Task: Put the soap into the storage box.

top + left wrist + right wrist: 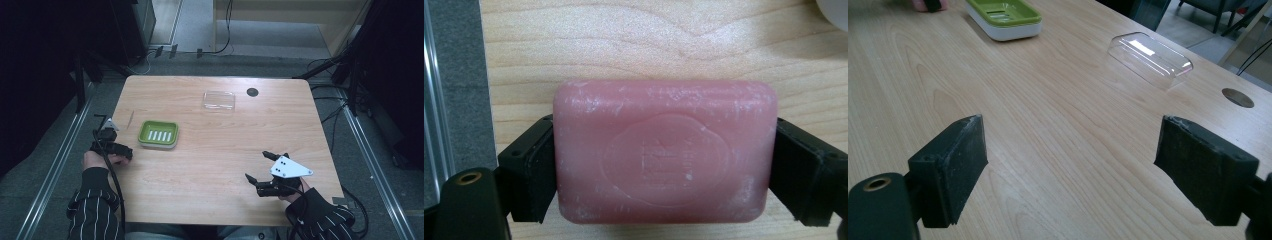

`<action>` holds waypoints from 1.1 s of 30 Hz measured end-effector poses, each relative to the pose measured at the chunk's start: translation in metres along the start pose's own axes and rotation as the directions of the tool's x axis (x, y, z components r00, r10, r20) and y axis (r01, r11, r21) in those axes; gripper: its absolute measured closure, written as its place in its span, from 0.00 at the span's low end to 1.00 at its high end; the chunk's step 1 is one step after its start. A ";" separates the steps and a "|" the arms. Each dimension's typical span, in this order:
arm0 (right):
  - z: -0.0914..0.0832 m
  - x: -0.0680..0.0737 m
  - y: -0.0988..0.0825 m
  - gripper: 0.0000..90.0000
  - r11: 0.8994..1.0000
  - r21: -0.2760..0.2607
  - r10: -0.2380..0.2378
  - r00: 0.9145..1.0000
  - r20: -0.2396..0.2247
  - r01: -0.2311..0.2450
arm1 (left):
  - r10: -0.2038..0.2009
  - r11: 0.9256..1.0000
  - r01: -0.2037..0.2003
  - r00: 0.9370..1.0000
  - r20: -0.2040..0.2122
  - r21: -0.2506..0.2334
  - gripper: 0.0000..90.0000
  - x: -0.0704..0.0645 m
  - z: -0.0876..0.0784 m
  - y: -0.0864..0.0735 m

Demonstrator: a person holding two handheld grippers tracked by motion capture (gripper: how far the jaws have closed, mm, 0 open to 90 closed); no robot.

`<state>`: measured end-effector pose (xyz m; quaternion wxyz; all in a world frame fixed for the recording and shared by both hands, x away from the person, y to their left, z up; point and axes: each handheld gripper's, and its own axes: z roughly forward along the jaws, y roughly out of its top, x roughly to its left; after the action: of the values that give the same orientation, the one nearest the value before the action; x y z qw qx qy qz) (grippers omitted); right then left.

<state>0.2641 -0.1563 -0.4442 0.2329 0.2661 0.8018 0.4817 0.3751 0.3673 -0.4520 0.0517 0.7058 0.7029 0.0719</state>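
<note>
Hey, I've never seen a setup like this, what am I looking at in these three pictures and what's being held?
A person sits at a wooden table holding a two-jaw gripper tool in each hand. One picture looks down from above; the other two come from cameras riding on the grippers. The left gripper is shut on a pink bar of soap near the table's left edge. The right gripper is open with nothing between its jaws. On the table lie a green soap dish and a clear plastic lid.
</note>
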 end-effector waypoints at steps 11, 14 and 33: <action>0.000 0.000 0.000 0.15 1.000 -0.001 0.001 1.000 0.002 -0.001 | 0.010 1.000 -0.010 1.000 -0.017 -0.003 0.15 -0.002 0.001 0.000; 0.000 0.000 0.000 0.15 1.000 -0.001 0.001 1.000 0.002 -0.001 | 0.015 1.000 -0.015 1.000 -0.016 -0.005 0.15 -0.002 0.000 0.000; 0.000 0.000 0.000 0.15 1.000 -0.002 -0.001 1.000 0.001 0.001 | 0.039 0.999 -0.039 0.999 0.008 -0.015 0.15 -0.003 -0.006 0.000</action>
<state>0.2644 -0.1564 -0.4442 0.2339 0.2658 0.8013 0.4823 0.3745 0.3637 -0.4459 0.0584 0.7193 0.6881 0.0749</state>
